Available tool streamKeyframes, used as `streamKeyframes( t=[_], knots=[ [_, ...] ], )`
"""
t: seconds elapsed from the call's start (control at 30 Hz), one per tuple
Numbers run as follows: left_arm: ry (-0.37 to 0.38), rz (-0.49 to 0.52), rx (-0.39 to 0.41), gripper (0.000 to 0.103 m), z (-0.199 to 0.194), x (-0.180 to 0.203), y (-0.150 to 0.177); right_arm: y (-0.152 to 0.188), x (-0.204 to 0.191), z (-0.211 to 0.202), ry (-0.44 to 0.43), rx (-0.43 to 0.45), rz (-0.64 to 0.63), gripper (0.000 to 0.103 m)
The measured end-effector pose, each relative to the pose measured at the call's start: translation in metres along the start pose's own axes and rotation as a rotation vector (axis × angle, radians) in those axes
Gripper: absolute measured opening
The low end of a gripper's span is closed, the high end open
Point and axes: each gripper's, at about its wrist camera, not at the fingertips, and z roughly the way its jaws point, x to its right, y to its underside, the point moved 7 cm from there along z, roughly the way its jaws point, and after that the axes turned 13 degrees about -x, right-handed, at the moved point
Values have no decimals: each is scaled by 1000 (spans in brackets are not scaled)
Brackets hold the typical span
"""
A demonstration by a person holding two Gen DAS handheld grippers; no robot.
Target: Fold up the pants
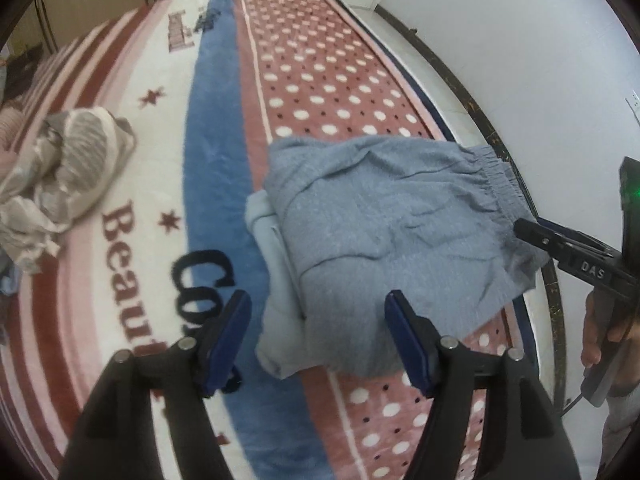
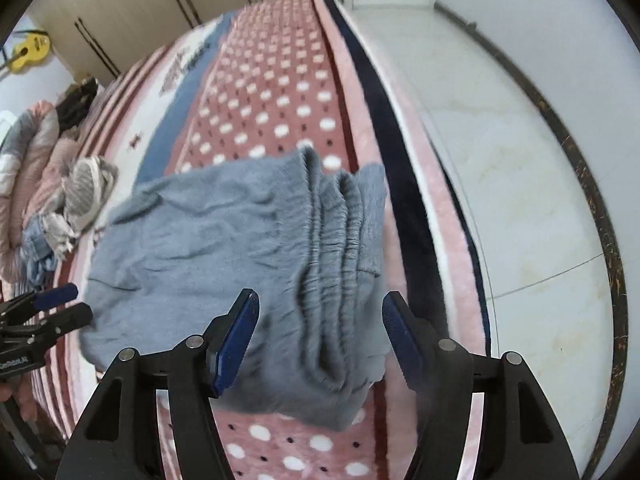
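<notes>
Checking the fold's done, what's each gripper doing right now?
Left gripper: open, holding nothing.
Right gripper: open over the pants, not gripping.

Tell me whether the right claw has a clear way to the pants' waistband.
Probably yes: the right claw is open right over the gathered waistband of the pants, with nothing in between.

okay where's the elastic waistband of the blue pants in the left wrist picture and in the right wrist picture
Left wrist view: the elastic waistband sits at the right, on the folded blue pants at their far right end, by the bed's edge.
Right wrist view: the waistband is at centre, running down toward the near edge, just above the open right gripper.
Shared landmark: the crumpled grey striped cloth, at the left in both.
</notes>
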Motion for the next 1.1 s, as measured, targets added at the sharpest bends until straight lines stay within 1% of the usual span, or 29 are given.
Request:
streamKeyframes(
  t=[0.1,0.13,0.2,0.27,0.33,0.4,0.43,0.47,0.53,0.63,0.73,0.77,0.87,0.9,1.0,1.1],
  knots=[
    [1,7,53,70,-24,-6,11,14,-17,-26,32,73,-27,63],
    [-1,13,71,72,-33,-7,17,17,-21,-33,36,90,-30,65],
    [-3,29,111,77,-54,-9,29,29,-37,-53,28,140,-28,72],
    [-9,46,152,83,-75,-12,40,42,-54,-79,20,210,-16,84],
    [-16,57,196,84,-99,-18,53,53,-72,-101,34,268,-22,91],
    [-18,56,247,88,-125,-26,70,66,-92,-125,42,332,-31,99],
    [-17,56,275,93,-135,-30,77,74,-102,-136,42,366,-36,102],
    [-23,57,305,97,-146,-35,85,82,-112,-148,42,408,-42,102],
    [-62,51,370,102,-166,-46,103,97,-128,-162,37,467,-59,102],
    [-107,29,501,102,-186,-70,136,121,-154,-173,53,566,-118,102],
    [-149,-6,617,102,-186,-91,160,140,-174,-170,48,640,-166,102],
    [-162,-17,660,102,-181,-98,169,150,-182,-165,40,674,-192,102],
    [-181,-21,739,102,-159,-111,189,170,-200,-142,28,732,-267,102],
    [-203,-24,772,102,-148,-115,198,177,-204,-134,26,743,-283,102],
    [-224,-16,836,102,-124,-120,217,198,-215,-102,-10,780,-325,102],
    [-234,-8,859,102,-105,-122,228,217,-221,-78,-27,822,-342,102]
  ],
)
